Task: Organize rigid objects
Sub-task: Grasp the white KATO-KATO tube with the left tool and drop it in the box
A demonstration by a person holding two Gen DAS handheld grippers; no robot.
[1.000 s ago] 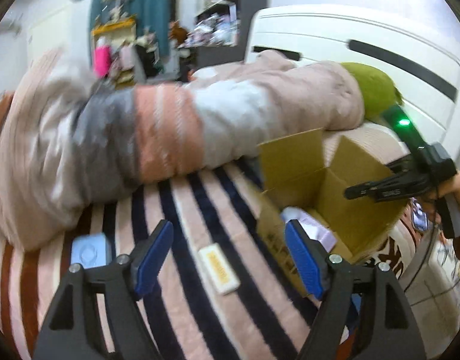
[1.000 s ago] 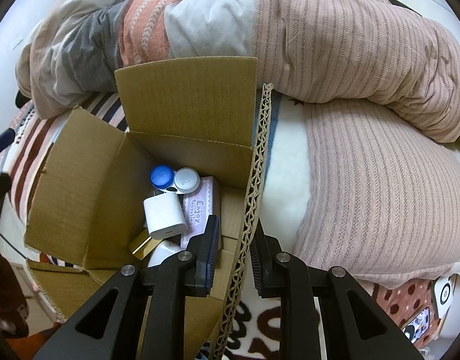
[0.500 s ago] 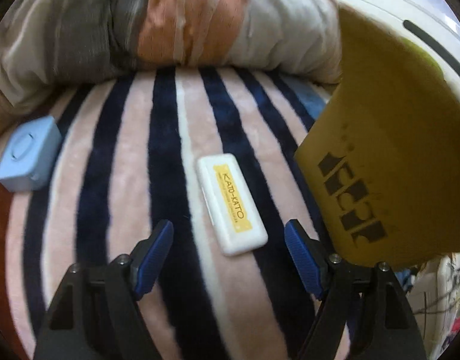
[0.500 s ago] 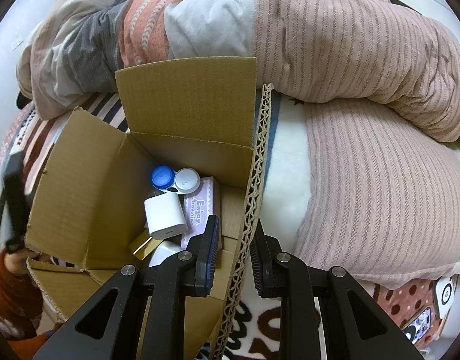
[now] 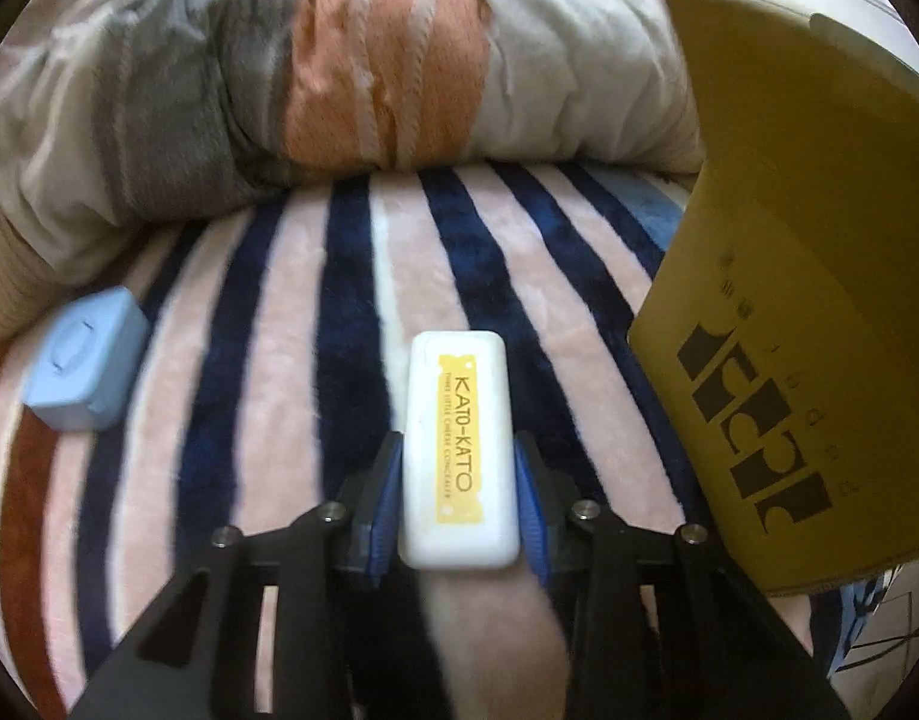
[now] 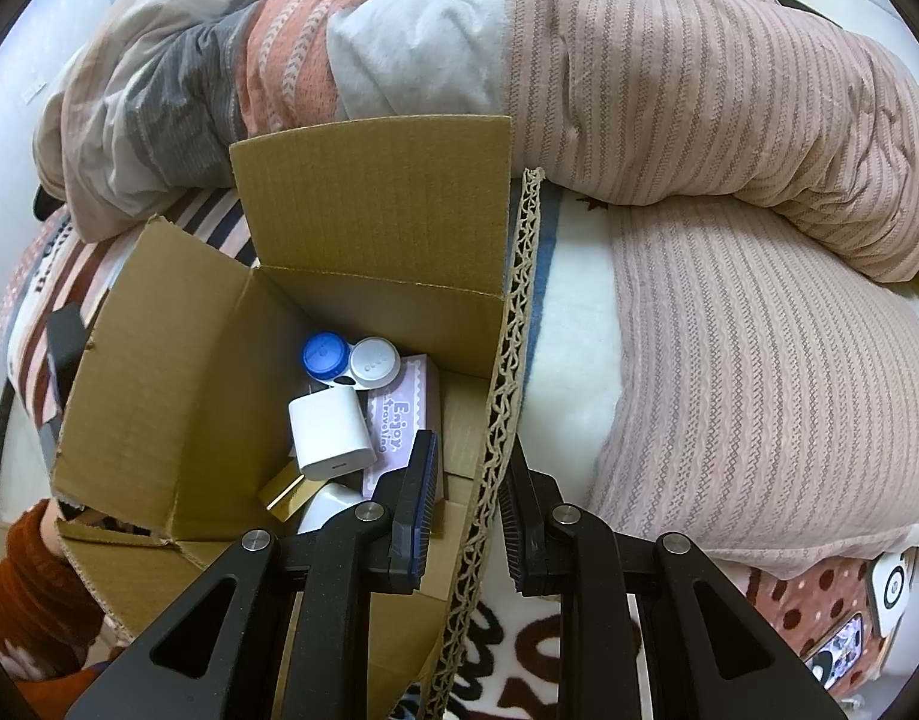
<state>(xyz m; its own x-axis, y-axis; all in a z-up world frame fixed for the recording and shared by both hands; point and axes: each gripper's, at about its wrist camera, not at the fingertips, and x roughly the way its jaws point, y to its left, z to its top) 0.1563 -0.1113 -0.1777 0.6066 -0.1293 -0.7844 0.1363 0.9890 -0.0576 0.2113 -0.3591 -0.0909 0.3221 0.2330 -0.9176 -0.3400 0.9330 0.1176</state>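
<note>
1. The step in hand is the pick-up of the white case point(image 5: 459, 450), a flat slab with a yellow "KATO-KATO" label, which lies on the striped blanket point(image 5: 267, 360) near its front edge.
2. The left gripper point(image 5: 456, 498) straddles the near half of the case; its blue pads point(image 5: 383, 504) sit at the two long sides, touching or just short of touching. I judge it clenched on the case or in the act of closing; the case rests on the blanket, not lifted.
3. The right gripper point(image 6: 465, 510) pinches the right flap point(image 6: 507, 360) of the box point(image 6: 159, 396) between its pads, which holds the box open and steady.
4. The box stands on the blanket just to the right of the case; its printed outer wall fills the right of the left wrist view.
5. Already inside it: a lens case point(image 6: 350, 359), a white charger point(image 6: 330, 432), a pink carton point(image 6: 399, 414) and a gold item point(image 6: 285, 492).
6. A blue case point(image 5: 84, 372) waits near the blanket's left edge, well apart from the white one.
7. Next move, as I judge it: confirm a firm squeeze, lift straight up, carry right over the box wall, and release above the free floor; the smooth case may slip if held lightly.
</note>
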